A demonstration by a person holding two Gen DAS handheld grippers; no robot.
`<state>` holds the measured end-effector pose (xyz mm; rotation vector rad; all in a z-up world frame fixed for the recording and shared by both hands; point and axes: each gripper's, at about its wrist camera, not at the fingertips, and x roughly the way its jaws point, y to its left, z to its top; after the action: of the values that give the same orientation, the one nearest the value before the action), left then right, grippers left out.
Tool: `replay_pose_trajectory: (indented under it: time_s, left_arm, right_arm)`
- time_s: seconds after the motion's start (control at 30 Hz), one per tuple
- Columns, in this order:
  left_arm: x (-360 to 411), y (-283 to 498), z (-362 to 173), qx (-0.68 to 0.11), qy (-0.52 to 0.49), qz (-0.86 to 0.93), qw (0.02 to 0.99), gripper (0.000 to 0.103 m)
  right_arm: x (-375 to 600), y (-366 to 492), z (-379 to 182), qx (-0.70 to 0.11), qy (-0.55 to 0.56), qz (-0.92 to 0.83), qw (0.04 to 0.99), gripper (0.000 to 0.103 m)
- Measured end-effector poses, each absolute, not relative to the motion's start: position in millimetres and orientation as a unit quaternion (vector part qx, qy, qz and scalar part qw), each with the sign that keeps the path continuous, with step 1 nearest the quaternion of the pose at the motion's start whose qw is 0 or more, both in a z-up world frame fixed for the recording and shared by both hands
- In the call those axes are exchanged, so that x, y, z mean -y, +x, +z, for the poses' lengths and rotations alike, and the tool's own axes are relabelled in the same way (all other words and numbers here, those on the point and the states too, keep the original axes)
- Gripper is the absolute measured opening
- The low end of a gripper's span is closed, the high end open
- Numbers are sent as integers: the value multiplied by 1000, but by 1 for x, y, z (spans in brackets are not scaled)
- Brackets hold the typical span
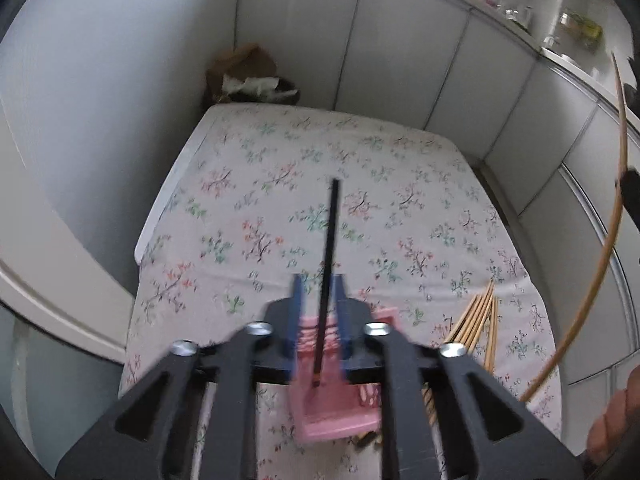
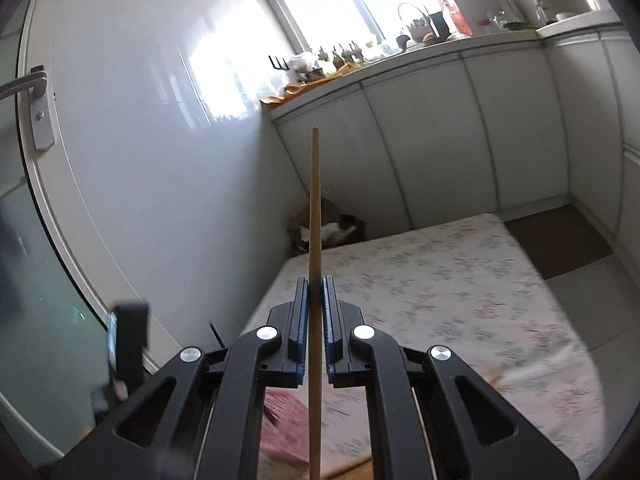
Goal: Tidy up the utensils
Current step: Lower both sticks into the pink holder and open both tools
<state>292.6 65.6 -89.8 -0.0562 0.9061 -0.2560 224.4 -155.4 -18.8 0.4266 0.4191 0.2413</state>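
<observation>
My left gripper (image 1: 320, 280) has its blue fingers apart around a black chopstick (image 1: 329, 248) whose lower end stands in a pink holder (image 1: 340, 416) on the floral tablecloth; I cannot tell if the pads touch it. My right gripper (image 2: 317, 284) is shut on a wooden chopstick (image 2: 314, 208) and holds it upright, high above the table. That wooden chopstick also shows at the right edge of the left wrist view (image 1: 600, 248). A bundle of wooden chopsticks (image 1: 478, 320) lies on the cloth right of the holder. The pink holder shows blurred in the right wrist view (image 2: 282, 420).
The table (image 1: 304, 168) with the floral cloth stands in a corner between a white wall and white cabinets (image 2: 480, 120). A brown paper bag (image 1: 244, 72) with rubbish sits behind it. A door with a handle (image 2: 24, 84) is at left. A cluttered counter (image 2: 360, 60) lies under the window.
</observation>
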Motion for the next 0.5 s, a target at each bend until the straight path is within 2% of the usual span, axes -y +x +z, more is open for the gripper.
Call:
replay_pose_trajectory:
  time_s: [0.07,0.13,0.2,0.4,0.47,0.5]
  left_arm:
    - [-78,288,-80,-425,-52,-125,895,31]
    - [-92,281,-64,-407,-90,-134,899,40]
    - [-103,278,-53,-395,-121,-137,900,43]
    - [-123,278,-38,-390,-179,-128,894,44]
    - [-127,276,-34,-390,-189,-123,893,50]
    - [-129,276,-33,-390,-189,-117,893,57]
  right_arm:
    - [141,232,-18,-203,216,128,947,7]
    - [127,236,-18,-196,208,131,949,7]
    - [113,242,-18,-186,198,135,953,7]
    - [80,256,-32,-182,148,143,961,7]
    - [70,259,-42,-190,131,143,962,7]
    - [66,259,-47,-194,119,143,963,7]
